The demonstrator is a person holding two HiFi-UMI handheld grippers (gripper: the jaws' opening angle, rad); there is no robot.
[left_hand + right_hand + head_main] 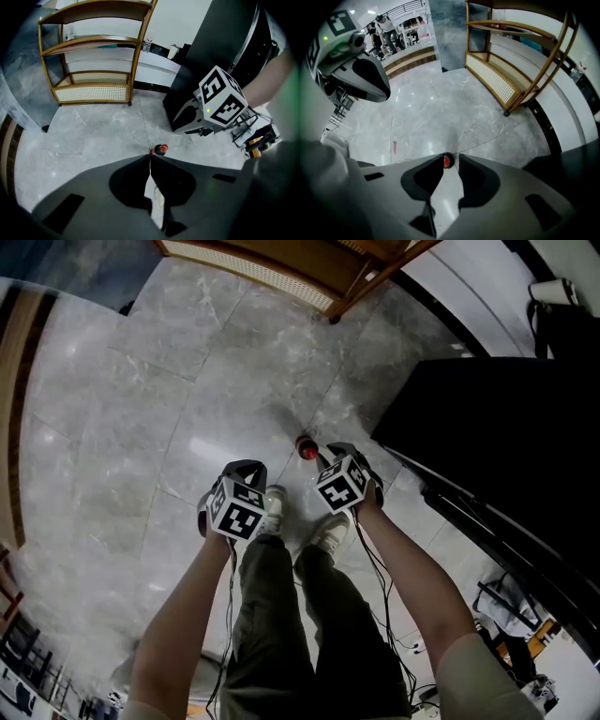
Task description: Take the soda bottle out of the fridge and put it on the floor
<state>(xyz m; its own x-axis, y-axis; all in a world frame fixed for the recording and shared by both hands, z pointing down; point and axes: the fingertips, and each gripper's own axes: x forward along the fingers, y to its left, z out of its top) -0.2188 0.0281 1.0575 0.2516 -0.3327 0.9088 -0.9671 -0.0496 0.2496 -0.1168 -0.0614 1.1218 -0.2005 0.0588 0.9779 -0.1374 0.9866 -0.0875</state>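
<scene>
The soda bottle (307, 447) stands upright on the grey marble floor (169, 399), seen from above with its red cap showing. My right gripper (339, 452) hangs above and just right of it, jaws apart with nothing held; in the right gripper view the bottle (447, 161) shows far below between the tips of the right gripper (451, 159). My left gripper (246, 468) is further left, over the person's shoe. The tips of the left gripper (150, 158) meet with nothing between them, and the bottle (159, 150) lies on the floor beyond them.
The black fridge (497, 427) stands close on the right. A wooden shelf unit (93, 56) stands against the far wall. The person's shoes (274, 507) are directly below the grippers. Cables and gear (511, 615) lie at the lower right.
</scene>
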